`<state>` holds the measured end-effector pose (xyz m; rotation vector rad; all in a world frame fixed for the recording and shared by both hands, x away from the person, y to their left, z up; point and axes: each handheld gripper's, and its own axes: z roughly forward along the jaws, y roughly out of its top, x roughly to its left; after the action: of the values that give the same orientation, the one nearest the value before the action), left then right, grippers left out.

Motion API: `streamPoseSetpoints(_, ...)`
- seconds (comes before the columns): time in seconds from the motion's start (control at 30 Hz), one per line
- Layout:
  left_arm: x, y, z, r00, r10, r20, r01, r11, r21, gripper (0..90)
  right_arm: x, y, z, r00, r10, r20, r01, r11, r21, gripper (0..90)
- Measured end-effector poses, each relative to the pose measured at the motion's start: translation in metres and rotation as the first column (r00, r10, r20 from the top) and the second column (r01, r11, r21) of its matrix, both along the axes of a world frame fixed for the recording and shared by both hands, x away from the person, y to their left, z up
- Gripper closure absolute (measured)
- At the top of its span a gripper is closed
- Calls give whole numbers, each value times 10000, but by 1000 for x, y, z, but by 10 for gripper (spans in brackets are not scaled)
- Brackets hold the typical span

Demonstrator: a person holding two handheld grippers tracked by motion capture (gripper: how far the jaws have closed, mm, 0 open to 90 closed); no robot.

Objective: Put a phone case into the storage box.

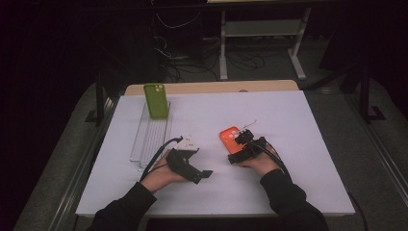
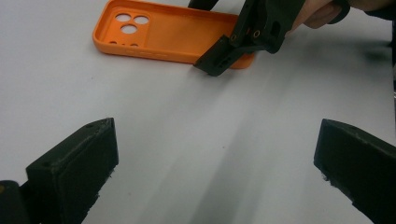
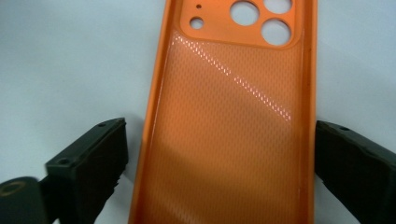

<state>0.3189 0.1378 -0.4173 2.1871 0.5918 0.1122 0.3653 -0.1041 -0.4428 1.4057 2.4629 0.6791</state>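
Straddling the orange phone case (image 3: 229, 126) with the right gripper (image 3: 219, 158) on the white worktop (image 1: 288, 120).

The case lies flat, inside face up, camera holes at its far end, right of the worktop's middle. In the right gripper view the two black jaws stand either side of its near half: the right-hand one sits at the case's edge, the left-hand one shows a sliver of worktop between it and the rim, so the jaws are spread about the case, not pinching it. The left gripper (image 2: 215, 158) rests low on the worktop just left of the case, its jaws spread wide with bare worktop between them. A green phone case (image 1: 156, 100) stands upright in a clear rack (image 1: 149, 139) at far left, well apart.
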Motion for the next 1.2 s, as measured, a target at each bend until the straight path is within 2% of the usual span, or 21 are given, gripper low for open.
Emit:
streamPoseSetpoints(0.13, 0, 0, 0, 10000, -38, 0, 38, 10000, 61, 0, -2, -1, 1, 10000, 37, 87, -37, 10000, 37, 112)
streamPoseSetpoints(0.47, 0, 0, -1, 10000, -83, -3, 83, 9999, 112, 0, -4, -2, 1, 9998, -33, 194, 31, 9999, 140, 149)
streamPoseSetpoints(0.93, 0, 0, -1, 10000, -77, -23, 78, 9999, 118, 0, -4, -7, 3, 9987, 344, 379, -356, 9989, 308, 158)
streamPoseSetpoints(1.0, -1, 0, -1, 10000, -61, -40, 61, 9999, 106, 0, -4, -8, 4, 9976, 418, 554, -434, 9986, 287, 158)
streamPoseSetpoints(1.2, -1, 0, -1, 10000, -74, -25, 75, 9999, 120, 0, -3, -11, 7, 9968, 598, 535, -617, 9975, 349, 158)
